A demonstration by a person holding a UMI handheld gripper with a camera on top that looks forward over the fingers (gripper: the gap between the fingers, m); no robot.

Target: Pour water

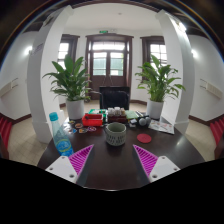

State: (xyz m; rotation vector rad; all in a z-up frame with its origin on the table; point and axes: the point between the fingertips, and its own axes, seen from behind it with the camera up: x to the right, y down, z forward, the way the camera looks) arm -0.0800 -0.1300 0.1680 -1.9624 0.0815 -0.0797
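Note:
A clear water bottle (61, 136) with a blue cap and blue label stands on the dark round table (112, 165), just beyond my left finger. A patterned mug (116, 133) sits straight ahead, beyond the fingers, near the table's middle. My gripper (112, 160) is open, its two magenta pads (80, 158) spread wide over the near part of the table with nothing between them. The bottle and the mug are both apart from the fingers.
A red coaster (144, 138) lies right of the mug. Small items, a red box (92, 119) and papers (161, 127) crowd the table's far side. Two potted plants (70, 83) flank a door (108, 64) behind.

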